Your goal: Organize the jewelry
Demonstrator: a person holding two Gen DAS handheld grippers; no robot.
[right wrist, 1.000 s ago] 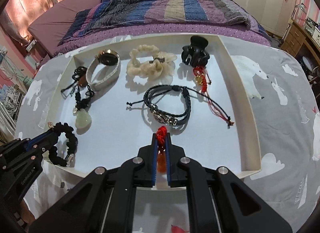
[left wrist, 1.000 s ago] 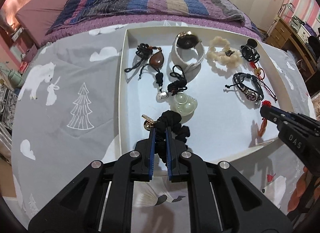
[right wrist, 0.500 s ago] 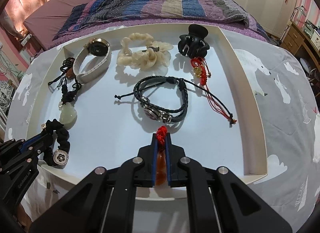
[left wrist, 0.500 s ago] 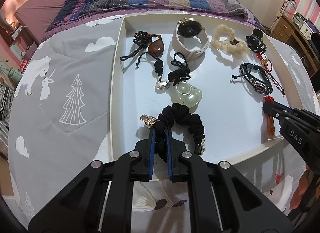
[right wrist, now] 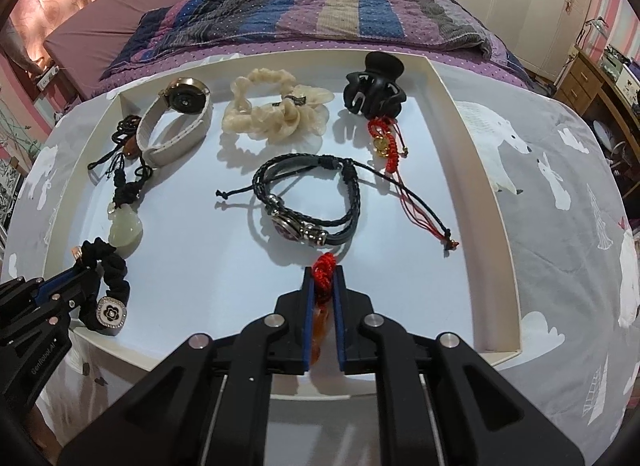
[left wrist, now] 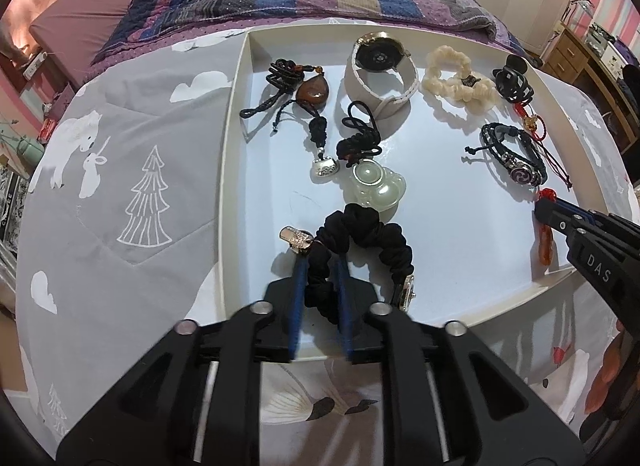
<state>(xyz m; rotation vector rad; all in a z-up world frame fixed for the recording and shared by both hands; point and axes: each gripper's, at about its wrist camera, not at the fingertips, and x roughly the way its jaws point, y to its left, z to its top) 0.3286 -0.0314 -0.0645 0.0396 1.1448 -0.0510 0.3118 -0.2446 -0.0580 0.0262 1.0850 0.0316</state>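
Inside the white tray (left wrist: 230, 169), the left claw (left wrist: 320, 262) pinches a black scrunchie (left wrist: 370, 231); the right claw (right wrist: 323, 290) grips a red-knotted amber pendant (right wrist: 322, 306) (near edge). Lower both flat before releasing, clear of neighbours.

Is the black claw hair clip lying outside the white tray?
No, the black claw hair clip sits inside the white tray, in its far right corner, just above the red cord bracelet.

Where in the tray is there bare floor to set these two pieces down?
Barest: the near-middle strip of the tray between the black scrunchie and the leather bracelet. Also the near-right corner, past the red cord. The far row and left column are crowded.
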